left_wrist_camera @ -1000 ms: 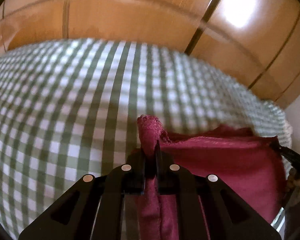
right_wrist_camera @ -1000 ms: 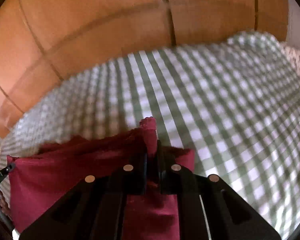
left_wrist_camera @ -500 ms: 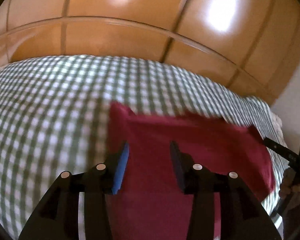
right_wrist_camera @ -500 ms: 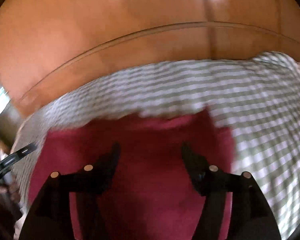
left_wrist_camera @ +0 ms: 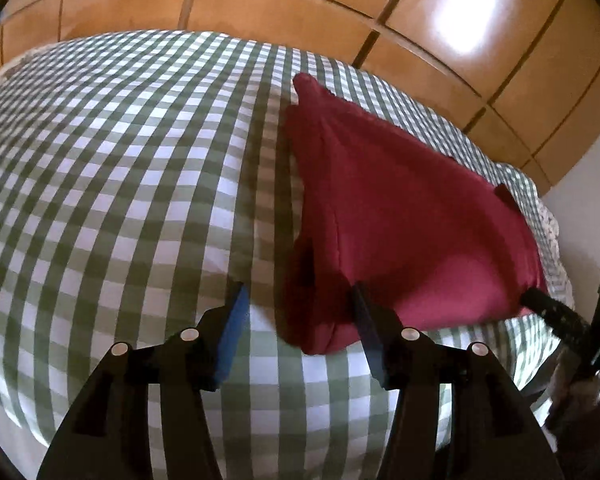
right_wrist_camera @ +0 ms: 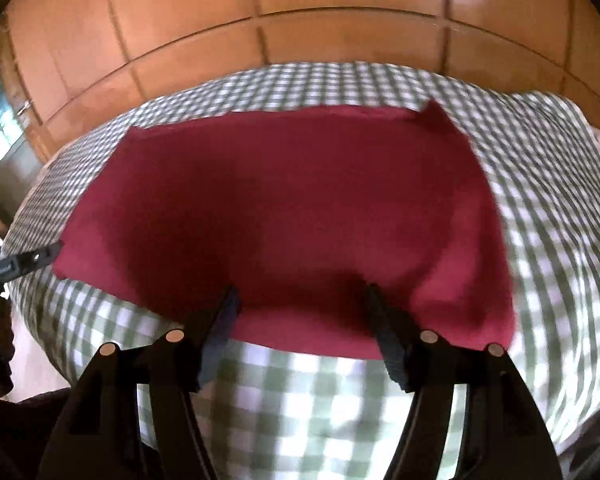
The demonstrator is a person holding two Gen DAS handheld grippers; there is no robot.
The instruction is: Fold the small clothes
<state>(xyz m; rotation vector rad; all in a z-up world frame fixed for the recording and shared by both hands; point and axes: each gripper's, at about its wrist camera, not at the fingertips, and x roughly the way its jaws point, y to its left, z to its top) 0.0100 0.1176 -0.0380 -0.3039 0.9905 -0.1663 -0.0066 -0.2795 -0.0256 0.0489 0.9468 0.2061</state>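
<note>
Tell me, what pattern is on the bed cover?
Green and white checks on the bed cover, sharpest in the left wrist view.

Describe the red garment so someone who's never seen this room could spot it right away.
Find the bed with the green-and-white checked sheet, in front of the wooden wardrobe doors. Near its front edge lies the dark red garment, folded flat. It is the only plain, solid-coloured thing on the checks.

A small dark red garment of soft knit fabric (left_wrist_camera: 400,220) lies flat on the checked cover, folded into a rough rectangle with doubled edges and a small pointed corner sticking up at its far side. In the left wrist view its near corner sits between the two fingers; in the right wrist view its near edge (right_wrist_camera: 300,332) runs just ahead of both fingertips, untouched.
</note>
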